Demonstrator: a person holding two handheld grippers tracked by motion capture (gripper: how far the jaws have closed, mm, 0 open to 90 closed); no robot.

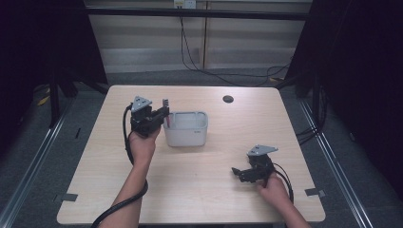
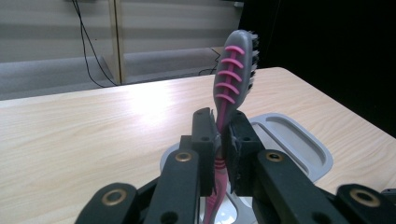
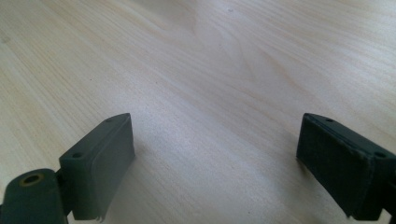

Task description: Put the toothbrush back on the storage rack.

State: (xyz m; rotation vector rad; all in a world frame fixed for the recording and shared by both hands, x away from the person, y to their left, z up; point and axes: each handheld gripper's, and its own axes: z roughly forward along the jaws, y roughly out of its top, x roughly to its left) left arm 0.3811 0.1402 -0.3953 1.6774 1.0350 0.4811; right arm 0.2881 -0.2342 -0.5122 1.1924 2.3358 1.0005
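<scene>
Okay, left gripper (image 2: 219,140) is pinching a pink toothbrush (image 2: 232,79) by its neck, long axis upright, head pointing at 12 o'clock, just above a grey bin (image 1: 186,128). Right gripper (image 1: 243,174) is resting at 4 o'clock on the surface (image 1: 214,190), jaws spread, nothing between.

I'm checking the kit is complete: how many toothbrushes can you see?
1. The pink and grey toothbrush is upright, clamped in the left gripper above the grey container. Its inside is partly hidden, so more may be there.

Toothbrush (image 2: 233,70) upright above tub (image 1: 186,128) edge
</scene>
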